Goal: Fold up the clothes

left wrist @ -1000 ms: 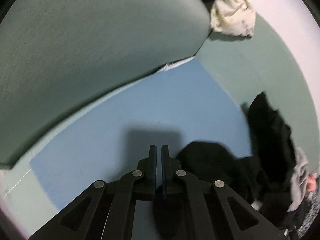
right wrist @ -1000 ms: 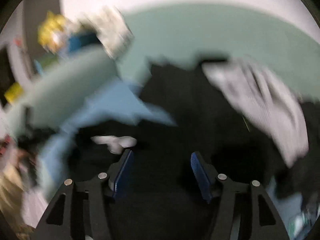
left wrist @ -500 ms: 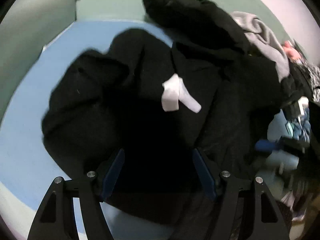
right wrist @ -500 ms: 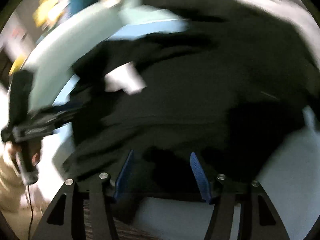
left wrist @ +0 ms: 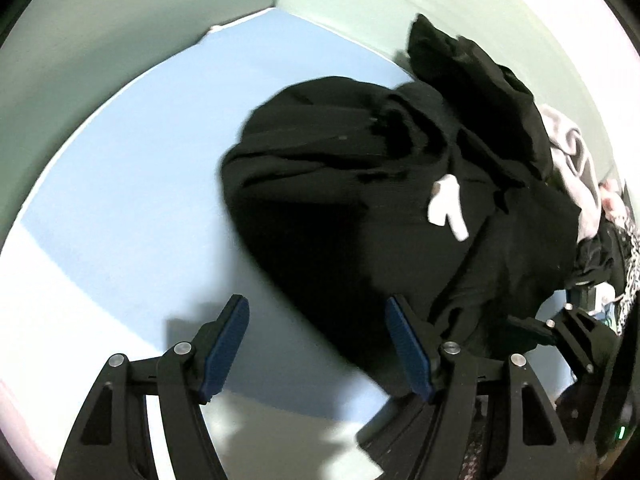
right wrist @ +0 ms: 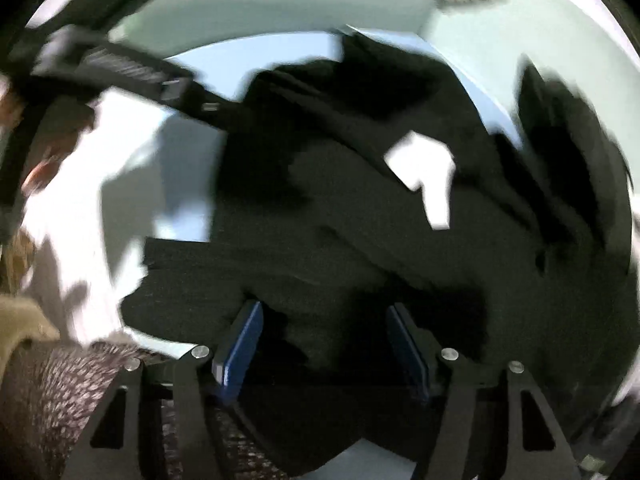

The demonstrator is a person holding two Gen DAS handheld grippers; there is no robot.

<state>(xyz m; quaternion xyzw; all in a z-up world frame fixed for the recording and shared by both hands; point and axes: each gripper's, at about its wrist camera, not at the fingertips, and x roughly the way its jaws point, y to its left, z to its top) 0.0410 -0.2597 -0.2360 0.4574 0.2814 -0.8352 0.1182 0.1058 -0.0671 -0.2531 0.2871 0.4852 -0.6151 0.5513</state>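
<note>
Crumpled black garment (left wrist: pixel 360 208) with white label (left wrist: pixel 446 204) lying on light-blue worktop (left wrist: pixel 132 184); left gripper (left wrist: pixel 318 354) and right gripper (right wrist: pixel 322 346) both hovering, jaws apart. Risk: pinching bunched layers, dragging heap.

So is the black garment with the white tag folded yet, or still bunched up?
Still bunched up: the black garment lies crumpled in uneven ridges on the blue sheet, its white tag exposed, with no straight fold edges.

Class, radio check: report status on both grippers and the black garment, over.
Left gripper open, empty. Right gripper open over black garment, nothing pinched. Garment crumpled on blue sheet, white label showing. Clothes pile crowding its far side.
</note>
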